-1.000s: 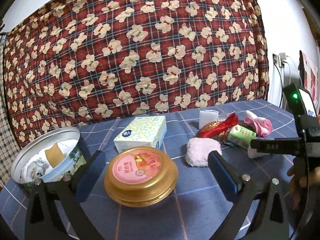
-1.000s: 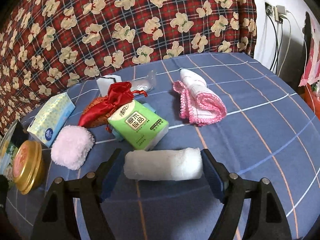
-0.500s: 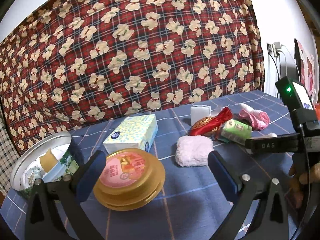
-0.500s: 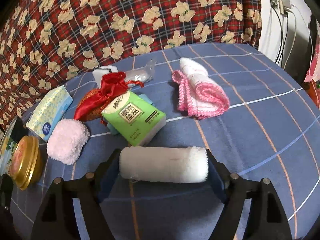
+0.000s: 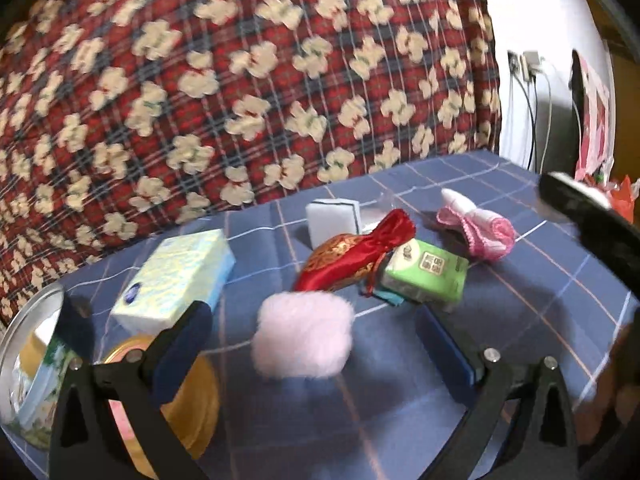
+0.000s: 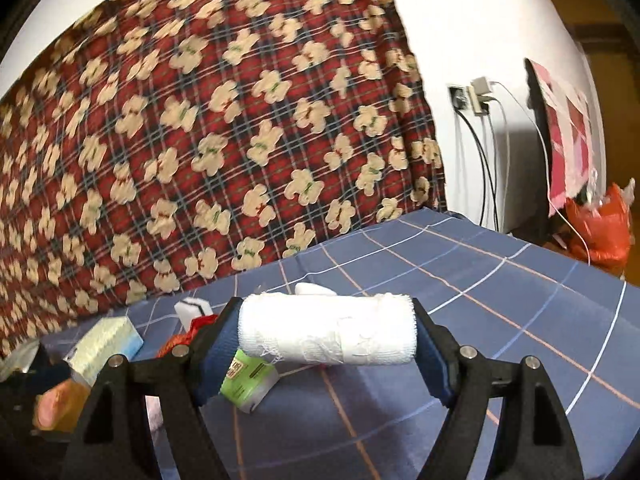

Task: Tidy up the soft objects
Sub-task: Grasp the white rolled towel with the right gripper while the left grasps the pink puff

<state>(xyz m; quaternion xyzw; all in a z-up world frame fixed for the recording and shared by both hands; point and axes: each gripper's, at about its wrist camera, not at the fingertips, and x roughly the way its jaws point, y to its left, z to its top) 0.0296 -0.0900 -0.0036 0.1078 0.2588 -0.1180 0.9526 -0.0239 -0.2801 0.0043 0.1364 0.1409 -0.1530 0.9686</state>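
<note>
Right gripper [image 6: 328,336] clamps white roll [image 6: 328,332]; left gripper [image 5: 312,344] gapes; open tin [image 5: 28,364] (contents blurred).

On the worktop [image 5: 520,320], my left tongs [image 5: 312,340] sit with the puff [image 5: 304,336] between their tips. Behind it lies the pouch [image 5: 352,256], the tissue pack [image 5: 424,276] at its right, the tissue box [image 5: 176,280] to its left. My right tongs [image 6: 328,336] hold the towel roll [image 6: 328,330] crosswise above the worktop.
</note>
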